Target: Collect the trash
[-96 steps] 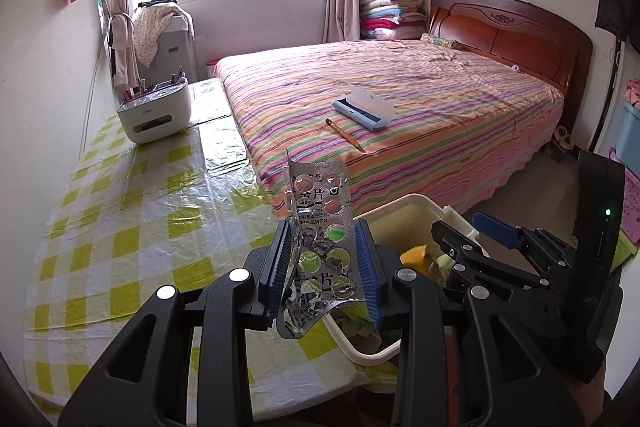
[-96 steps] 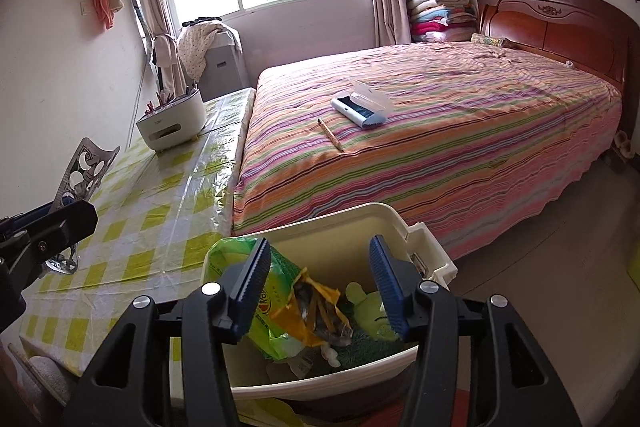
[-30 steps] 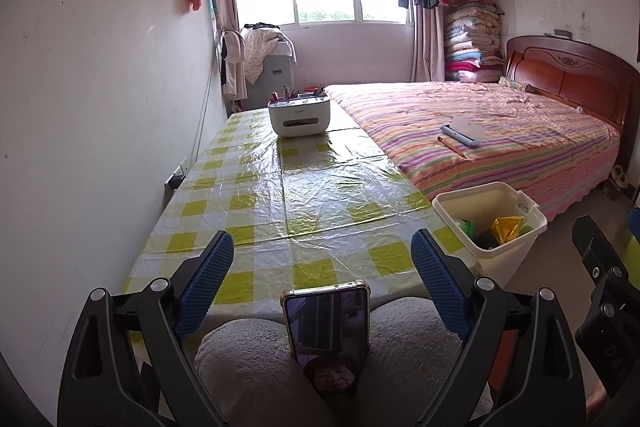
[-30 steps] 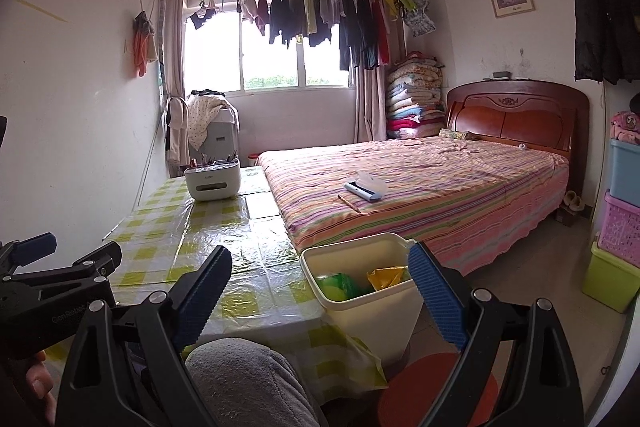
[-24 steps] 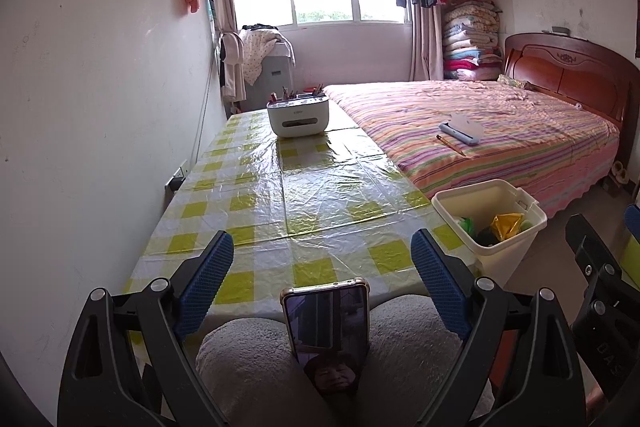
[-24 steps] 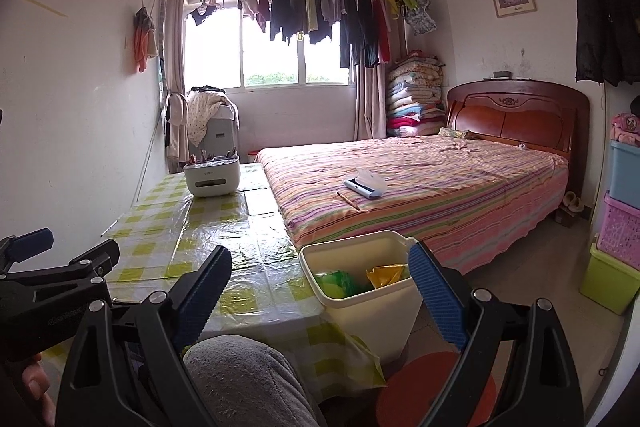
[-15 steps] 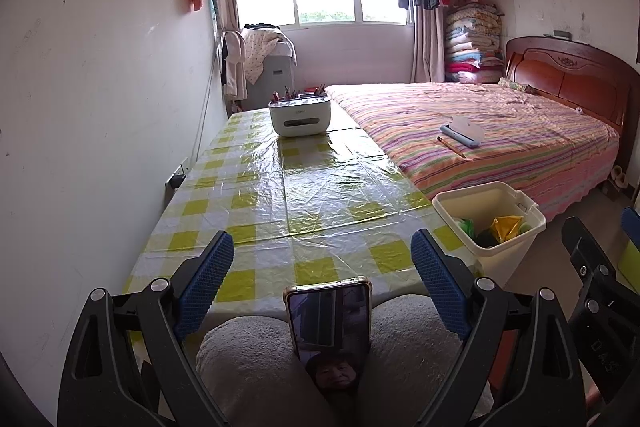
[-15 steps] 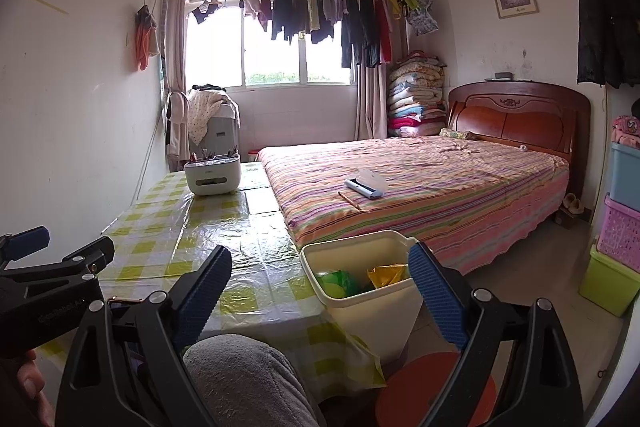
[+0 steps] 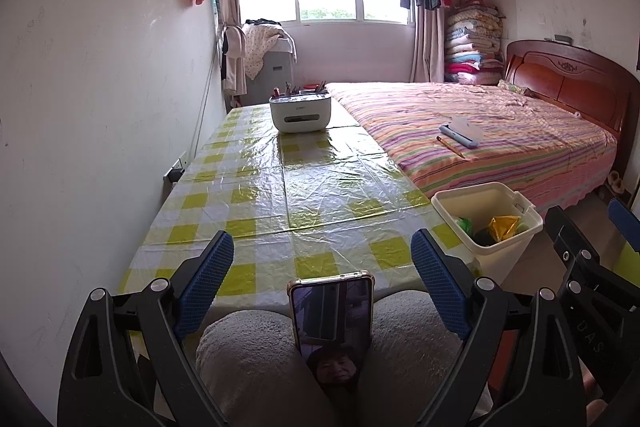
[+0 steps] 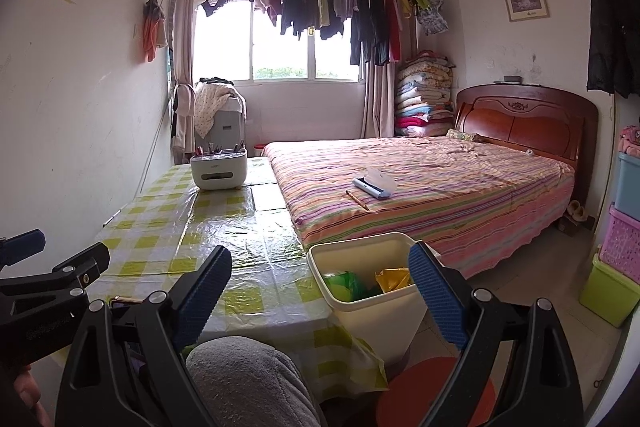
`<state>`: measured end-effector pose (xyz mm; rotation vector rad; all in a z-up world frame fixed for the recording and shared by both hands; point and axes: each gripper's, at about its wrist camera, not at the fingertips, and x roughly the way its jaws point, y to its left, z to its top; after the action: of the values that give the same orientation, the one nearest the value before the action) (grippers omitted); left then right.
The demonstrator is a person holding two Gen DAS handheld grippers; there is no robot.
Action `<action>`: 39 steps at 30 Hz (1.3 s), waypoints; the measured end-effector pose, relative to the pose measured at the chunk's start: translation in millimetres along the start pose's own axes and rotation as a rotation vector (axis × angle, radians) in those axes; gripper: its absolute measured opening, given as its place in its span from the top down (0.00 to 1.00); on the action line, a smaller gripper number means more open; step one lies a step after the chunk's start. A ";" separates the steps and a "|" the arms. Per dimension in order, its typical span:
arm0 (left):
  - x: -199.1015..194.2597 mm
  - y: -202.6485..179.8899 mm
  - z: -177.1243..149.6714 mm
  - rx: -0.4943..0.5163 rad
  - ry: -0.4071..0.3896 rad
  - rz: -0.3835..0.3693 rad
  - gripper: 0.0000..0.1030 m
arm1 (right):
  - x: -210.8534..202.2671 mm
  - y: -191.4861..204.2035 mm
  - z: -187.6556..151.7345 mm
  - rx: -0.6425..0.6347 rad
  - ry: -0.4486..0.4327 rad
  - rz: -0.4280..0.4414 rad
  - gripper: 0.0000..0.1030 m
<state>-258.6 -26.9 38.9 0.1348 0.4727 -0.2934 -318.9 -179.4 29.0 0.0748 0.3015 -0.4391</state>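
A cream trash bin [image 9: 516, 251] stands on the floor at the table's near right corner, also in the right wrist view [image 10: 372, 323]. It holds a green wrapper [image 10: 346, 286] and a yellow wrapper [image 10: 394, 278]. My left gripper [image 9: 322, 285] is open and empty, held back over the person's lap. My right gripper [image 10: 320, 293] is open and empty, with the bin between and beyond its fingers. The yellow-checked tablecloth [image 9: 304, 183] shows no loose trash.
A phone [image 9: 331, 307] stands between grey-clad knees at the table's near edge. A white organizer box [image 9: 300, 111] sits at the table's far end. A striped bed [image 9: 480, 135] with a pencil and case lies right. A red stool [image 10: 436, 391] and storage boxes [image 10: 616, 267] stand on the floor.
3.2 s ago the left gripper held a blister pack over the bin; now both grippers are open, empty and pulled back. Over the last second almost nothing moved.
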 end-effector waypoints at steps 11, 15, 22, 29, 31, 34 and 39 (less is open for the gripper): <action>-0.3 0.0 -0.6 -0.006 0.008 -0.009 0.14 | 1.8 0.5 1.1 -0.003 0.002 0.003 0.15; -1.3 -0.1 -0.5 -0.007 0.009 -0.011 0.14 | 2.1 0.5 1.3 -0.002 0.002 0.002 0.15; -1.0 -1.0 -1.5 -0.006 0.014 -0.013 0.14 | 2.6 0.5 1.3 -0.005 0.003 0.003 0.15; -0.6 -2.2 -2.7 -0.004 0.023 -0.018 0.14 | 5.7 1.5 1.0 -0.002 0.020 0.014 0.15; -1.5 -2.1 -2.9 -0.007 0.021 -0.016 0.14 | 5.3 0.8 1.1 -0.002 0.021 0.016 0.15; -2.3 -1.6 -2.5 -0.007 0.018 -0.015 0.14 | 4.9 -0.3 1.4 -0.001 0.019 0.012 0.15; -2.1 -2.7 -3.1 -0.007 0.021 -0.021 0.14 | 7.7 -1.1 2.0 -0.001 0.028 0.014 0.15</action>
<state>-262.6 -28.4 37.0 0.1257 0.4961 -0.3114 -312.2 -183.8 28.6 0.0825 0.3289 -0.4241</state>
